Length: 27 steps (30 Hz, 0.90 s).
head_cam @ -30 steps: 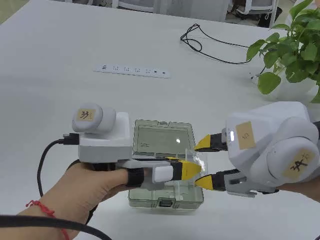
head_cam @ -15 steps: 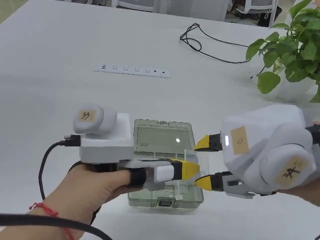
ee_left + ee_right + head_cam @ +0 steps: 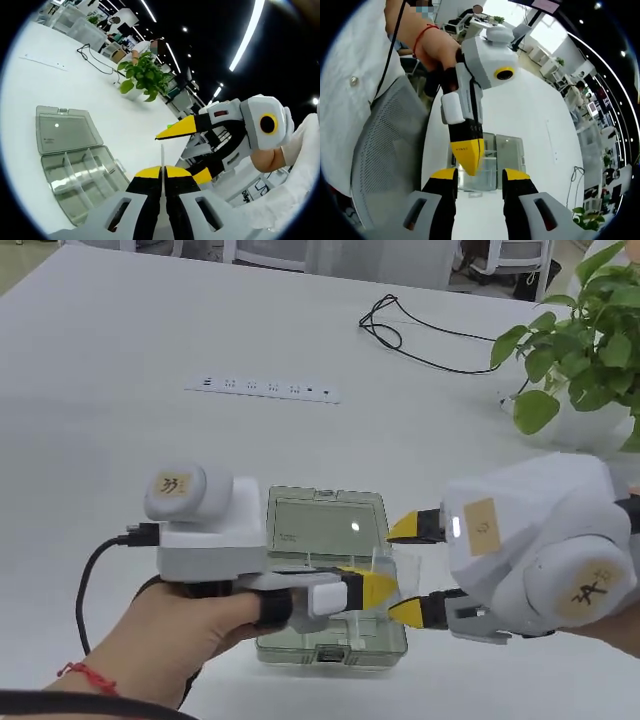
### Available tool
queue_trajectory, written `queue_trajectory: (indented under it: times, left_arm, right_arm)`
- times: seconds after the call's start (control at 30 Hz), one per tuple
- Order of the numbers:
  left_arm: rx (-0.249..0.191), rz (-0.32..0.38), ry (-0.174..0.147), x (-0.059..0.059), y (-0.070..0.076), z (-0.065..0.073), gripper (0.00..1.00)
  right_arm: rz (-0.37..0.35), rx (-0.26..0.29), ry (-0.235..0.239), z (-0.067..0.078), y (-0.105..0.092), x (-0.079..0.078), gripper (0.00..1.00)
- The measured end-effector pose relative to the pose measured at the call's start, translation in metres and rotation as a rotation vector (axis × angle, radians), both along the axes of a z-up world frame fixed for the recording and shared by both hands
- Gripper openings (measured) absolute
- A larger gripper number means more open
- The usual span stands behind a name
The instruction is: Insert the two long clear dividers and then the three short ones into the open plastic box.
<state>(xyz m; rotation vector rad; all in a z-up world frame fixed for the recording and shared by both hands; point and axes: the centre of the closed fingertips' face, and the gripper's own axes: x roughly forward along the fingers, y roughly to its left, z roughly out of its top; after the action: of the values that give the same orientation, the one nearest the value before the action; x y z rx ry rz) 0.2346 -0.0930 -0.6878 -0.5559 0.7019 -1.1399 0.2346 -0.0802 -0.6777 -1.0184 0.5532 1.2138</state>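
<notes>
The open smoky plastic box (image 3: 330, 640) lies on the white table with its lid (image 3: 325, 525) flat behind it. In the left gripper view the box (image 3: 75, 175) has clear partitions standing in its base. My left gripper (image 3: 385, 585) hovers over the box's right part, shut on a thin clear divider (image 3: 162, 157) seen edge-on. The divider (image 3: 402, 562) sticks out to the right, between the open jaws of my right gripper (image 3: 398, 572), which do not close on it. In the right gripper view my right gripper (image 3: 480, 177) straddles the left gripper's yellow tip (image 3: 467, 155).
A white power strip (image 3: 265, 387) lies further back on the table. A black cable (image 3: 420, 335) loops at the back, and a potted plant (image 3: 580, 350) stands at the right. A grey mesh chair (image 3: 390, 150) sits by the table's near edge.
The head camera has dipped a little. Both grippers keep nearly the same places over the box, the left one still shut on the divider.
</notes>
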Motion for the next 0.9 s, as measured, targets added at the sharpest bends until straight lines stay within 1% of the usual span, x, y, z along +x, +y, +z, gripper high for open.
queue_trajectory:
  times: [0.03, 0.07, 0.1, 0.13, 0.2, 0.23, 0.27, 0.3, 0.33, 0.37, 0.43, 0.5, 0.53, 0.57, 0.6, 0.67, 0.73, 0.83, 0.9]
  left_arm:
    - [0.009, -0.014, -0.027, -0.001, 0.0, 0.0, 0.0]
    - [0.02, -0.033, -0.061, -0.002, 0.001, 0.0, 0.0]
    - [0.03, -0.05, -0.092, -0.003, 0.001, 0.0, 0.0]
    - [0.039, -0.076, -0.148, -0.005, 0.001, 0.002, 0.0]
    - [0.046, -0.111, -0.19, -0.009, 0.001, 0.003, 0.0]
    - [0.05, -0.143, -0.227, -0.013, 0.0, 0.004, 0.0]
    - [0.053, -0.166, -0.263, -0.015, 0.0, 0.005, 0.0]
    - [0.062, -0.193, -0.314, -0.018, -0.001, 0.006, 0.0]
    - [0.069, -0.217, -0.332, -0.022, -0.001, 0.005, 0.0]
    - [0.072, -0.248, -0.368, -0.026, -0.001, 0.006, 0.0]
    - [0.062, -0.283, -0.42, -0.031, -0.002, 0.009, 0.0]
    - [0.05, -0.298, -0.443, -0.034, -0.002, 0.011, 0.0]
    - [0.05, -0.295, -0.444, -0.034, -0.001, 0.012, 0.0]
    - [0.046, -0.3, -0.453, -0.035, -0.001, 0.013, 0.0]
    - [0.036, -0.306, -0.47, -0.036, -0.001, 0.015, 0.0]
    - [0.03, -0.309, -0.482, -0.036, 0.0, 0.017, 0.0]
    - [0.019, -0.315, -0.501, -0.037, 0.0, 0.02, 0.0]
    - [0.008, -0.321, -0.509, -0.039, 0.0, 0.022, 0.0]
    - [0.008, -0.326, -0.515, -0.039, 0.0, 0.022, 0.0]
  right_arm:
    - [-0.011, 0.026, 0.022, 0.002, 0.001, -0.001, 0.36]
    - [-0.022, 0.05, 0.047, 0.005, -0.001, 0.001, 0.36]
    - [-0.025, 0.062, 0.063, 0.008, -0.003, 0.002, 0.35]
    - [-0.029, 0.088, 0.097, 0.011, -0.004, 0.001, 0.35]
    - [-0.041, 0.131, 0.149, 0.016, -0.004, 0.0, 0.33]
    - [-0.032, 0.151, 0.188, 0.018, -0.005, -0.002, 0.31]
    - [-0.03, 0.162, 0.21, 0.019, -0.006, -0.003, 0.29]
    - [-0.019, 0.175, 0.244, 0.021, -0.007, -0.006, 0.27]
    - [-0.007, 0.179, 0.269, 0.022, -0.007, -0.009, 0.26]
    - [0.001, 0.191, 0.303, 0.023, -0.007, -0.012, 0.24]
    - [0.024, 0.196, 0.349, 0.024, -0.007, -0.018, 0.21]
    - [0.04, 0.196, 0.384, 0.023, -0.006, -0.022, 0.18]
    - [0.05, 0.196, 0.401, 0.023, -0.006, -0.025, 0.18]
    - [0.06, 0.198, 0.41, 0.022, -0.005, -0.027, 0.17]
    - [0.064, 0.2, 0.424, 0.022, -0.004, -0.03, 0.16]
    - [0.079, 0.199, 0.445, 0.021, -0.002, -0.034, 0.15]
    - [0.086, 0.198, 0.462, 0.018, -0.001, -0.034, 0.13]
    - [0.096, 0.201, 0.478, 0.017, 0.001, -0.037, 0.1]
    - [0.103, 0.198, 0.491, 0.017, 0.002, -0.041, 0.06]
